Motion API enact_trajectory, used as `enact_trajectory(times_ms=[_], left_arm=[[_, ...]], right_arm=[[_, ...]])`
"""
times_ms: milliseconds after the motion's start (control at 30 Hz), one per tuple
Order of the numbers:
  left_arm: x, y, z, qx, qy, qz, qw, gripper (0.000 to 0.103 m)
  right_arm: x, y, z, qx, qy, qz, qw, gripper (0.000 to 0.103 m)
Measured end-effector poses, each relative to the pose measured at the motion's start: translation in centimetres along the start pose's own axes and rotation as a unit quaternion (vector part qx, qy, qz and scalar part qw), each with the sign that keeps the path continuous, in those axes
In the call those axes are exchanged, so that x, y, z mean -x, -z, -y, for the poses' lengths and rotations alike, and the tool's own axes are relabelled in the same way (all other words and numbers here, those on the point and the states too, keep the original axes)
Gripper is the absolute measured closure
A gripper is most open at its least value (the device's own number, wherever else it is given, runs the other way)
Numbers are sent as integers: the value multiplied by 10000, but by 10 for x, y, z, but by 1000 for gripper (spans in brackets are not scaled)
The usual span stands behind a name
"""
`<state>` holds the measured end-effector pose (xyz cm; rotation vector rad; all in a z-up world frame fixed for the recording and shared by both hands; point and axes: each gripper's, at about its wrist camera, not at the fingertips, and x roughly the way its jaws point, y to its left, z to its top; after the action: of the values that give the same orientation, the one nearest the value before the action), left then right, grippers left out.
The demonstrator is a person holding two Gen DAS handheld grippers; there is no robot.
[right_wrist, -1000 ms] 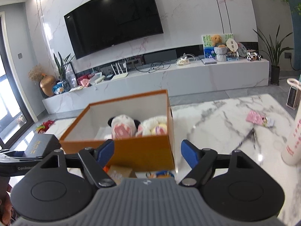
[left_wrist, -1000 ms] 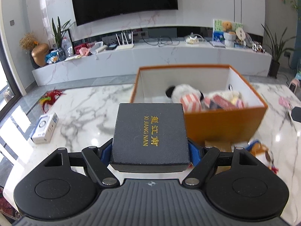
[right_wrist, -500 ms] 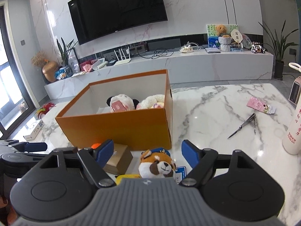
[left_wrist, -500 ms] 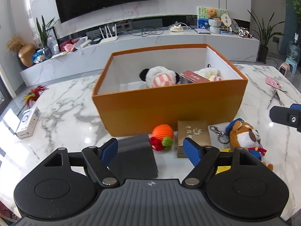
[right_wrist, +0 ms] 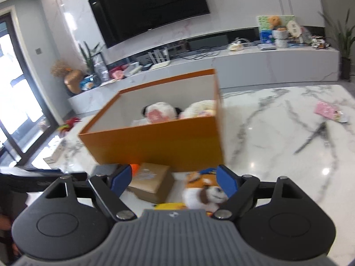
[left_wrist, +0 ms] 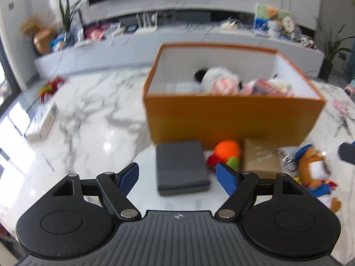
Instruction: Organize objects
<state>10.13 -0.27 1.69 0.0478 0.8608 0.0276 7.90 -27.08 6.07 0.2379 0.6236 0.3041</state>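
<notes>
Two claws hang over a white marble table (left_wrist: 84,119) with grey veins. The left claw (left_wrist: 177,177) has its blue-padded jaws spread wide, and a dark grey rectangular box (left_wrist: 180,168) lies flat on the table between and just beyond them, touched by neither pad. Behind that box stands a large open orange cardboard box (left_wrist: 233,119) with white inner walls, holding a black-and-white plush toy (left_wrist: 219,79) and other soft toys at its right end. In front of the orange box's near wall, in a row to the right of the grey box, lie an orange knitted ball toy (left_wrist: 227,150), a flat gold-brown box (left_wrist: 260,158) and an orange-and-white plush animal (left_wrist: 312,168).

The right claw (right_wrist: 173,180) is also apart; its jaws have just been opening, and nothing is gripped between them. Below its gap sit the gold-brown box and the plush animal, the latter close to the right-hand pad. Farther right on the table lie grey metal scissors (right_wrist: 315,137) and a pink packet (right_wrist: 328,112). The left-wrist view is blurred.
</notes>
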Motion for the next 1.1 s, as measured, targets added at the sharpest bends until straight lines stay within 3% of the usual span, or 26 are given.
enact_trajectory(times_ms=[233,400,500,667,767,833,900,1100], left_arm=[[-45,4,-10,455,-2,-552,9974,12],[-51,3,-10,683,125,-413,9967,10],[-57,0,-12,916,491,-612,9927,9],[-59,1,-5,792,267,-561,9949,9],[-75,5,-5,895,373,-951,9907,5],[-74,8,-1,775,243,-867,9929,5],[-70,8,-4,903,360,-787,9921,13],[-40,2,-13,952,480,-507,9930,14]], right_arm=[[-22,-4,-33,210,-319,-140,9992,19],[-26,-3,-39,296,-394,-216,9986,19],[-27,-3,-37,294,-358,-239,9986,19],[-27,-3,-34,243,-352,-222,9988,18],[-27,-3,-34,254,-359,-235,9988,18],[-27,-2,-34,264,-345,-250,9987,18],[-28,-3,-33,257,-350,-256,9987,18],[-26,-4,-30,221,-346,-239,9989,18]])
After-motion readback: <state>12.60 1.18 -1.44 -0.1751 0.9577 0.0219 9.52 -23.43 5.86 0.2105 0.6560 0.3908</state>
